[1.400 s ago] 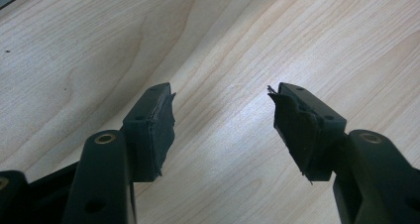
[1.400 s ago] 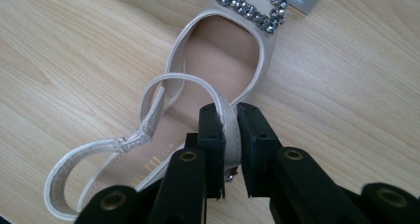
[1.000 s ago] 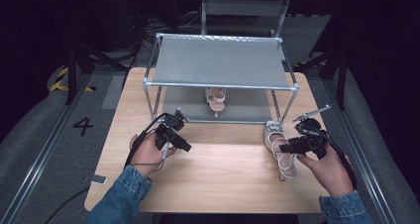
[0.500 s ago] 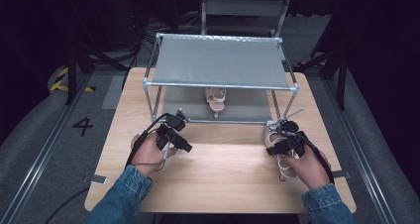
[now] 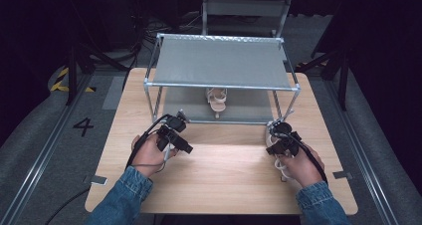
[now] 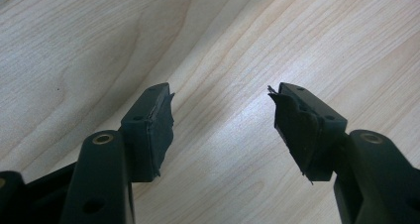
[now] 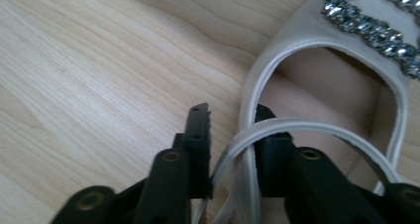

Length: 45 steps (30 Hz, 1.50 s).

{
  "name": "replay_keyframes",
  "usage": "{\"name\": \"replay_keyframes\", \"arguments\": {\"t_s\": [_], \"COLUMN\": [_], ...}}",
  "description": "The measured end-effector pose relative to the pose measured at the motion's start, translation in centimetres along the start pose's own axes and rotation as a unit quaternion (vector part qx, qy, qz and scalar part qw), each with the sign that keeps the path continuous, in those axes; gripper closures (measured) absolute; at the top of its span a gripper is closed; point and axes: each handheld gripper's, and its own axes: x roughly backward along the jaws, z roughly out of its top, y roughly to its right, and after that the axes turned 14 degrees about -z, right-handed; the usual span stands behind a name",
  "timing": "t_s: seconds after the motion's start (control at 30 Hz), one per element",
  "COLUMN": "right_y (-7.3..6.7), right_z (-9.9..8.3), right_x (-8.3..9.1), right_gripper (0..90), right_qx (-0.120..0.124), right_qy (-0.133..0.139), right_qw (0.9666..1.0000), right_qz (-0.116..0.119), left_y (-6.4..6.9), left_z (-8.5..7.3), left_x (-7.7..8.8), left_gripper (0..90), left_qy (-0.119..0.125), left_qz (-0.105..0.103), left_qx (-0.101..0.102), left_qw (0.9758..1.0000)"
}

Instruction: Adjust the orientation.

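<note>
Right gripper (image 7: 230, 135) closing on a white sandal (image 7: 322, 100)

The sandal lies near the worktop's (image 5: 224, 170) right edge, long axis front to back, jewelled toe toward the rack (image 5: 219, 65); the jaws have just been closing around its side and strap. Left gripper (image 6: 220, 115) hovers, jaws wide, empty.

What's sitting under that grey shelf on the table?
Under the grey top of the shelf rack, on its lower tier, stands one pale strappy sandal, toe toward the person. The top covers the back of that tier, so anything farther in cannot be seen.
</note>
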Motion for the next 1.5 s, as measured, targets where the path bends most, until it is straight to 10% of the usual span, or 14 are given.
{"name": "replay_keyframes", "arguments": {"t_s": [0.67, 1.5], "right_y": [0.7, -1.4], "right_z": [-0.4, 7.5], "right_x": [3.2, 2.8], "right_gripper": [85.2, 85.1], "right_qx": [0.016, 0.052], "right_qy": [0.043, 0.091], "right_qw": [0.9986, 0.9940], "right_qz": [-0.027, -0.033], "left_y": [-0.3, -1.1], "left_z": [-0.4, -2.7], "left_x": [0.3, 1.6], "left_gripper": [40.8, 40.9], "left_qy": [0.002, 0.021], "left_qz": [0.003, 0.011], "left_qx": [0.010, 0.031], "left_qw": [0.9999, 0.9993]}}
